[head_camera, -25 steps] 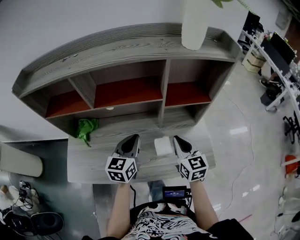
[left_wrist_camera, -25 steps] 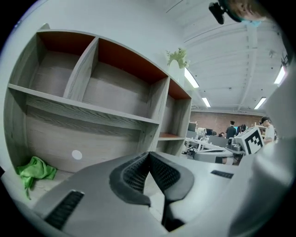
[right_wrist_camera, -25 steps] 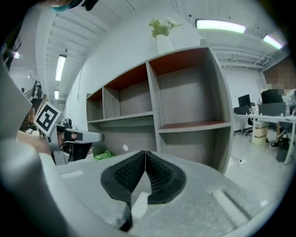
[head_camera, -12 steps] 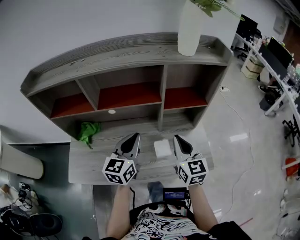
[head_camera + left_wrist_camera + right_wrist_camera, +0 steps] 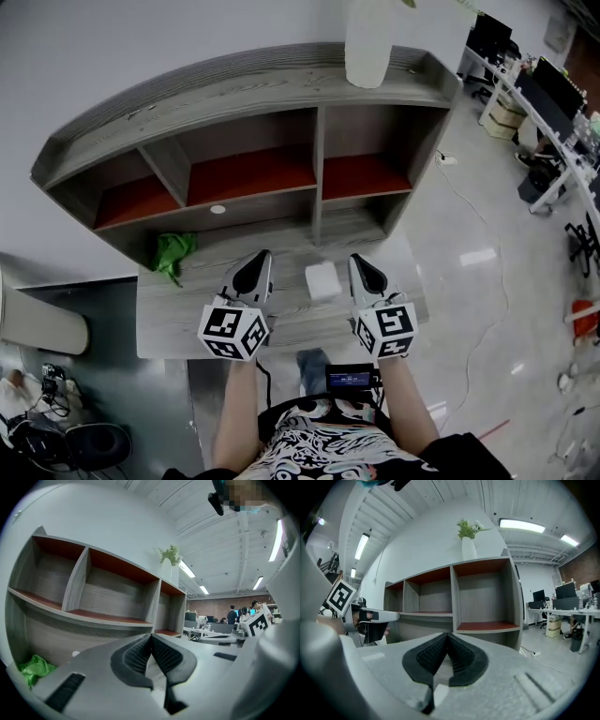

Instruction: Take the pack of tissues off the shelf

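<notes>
While left tongs [image 5: 260, 260] and right tongs [image 5: 359, 262] are closed, empty, tissue pack [image 5: 322, 279] lies between them

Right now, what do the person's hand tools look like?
The left gripper and right gripper are pale grey shells with black ribbed pads inside the jaws and a white cube of black square markers behind. The shirt is patterned black and white.

Open room lies between the upright dividers [image 5: 317, 173] of the shelf [image 5: 244, 94], while a green cloth [image 5: 172, 253] blocks the far left of the lower board [image 5: 178, 323].
</notes>
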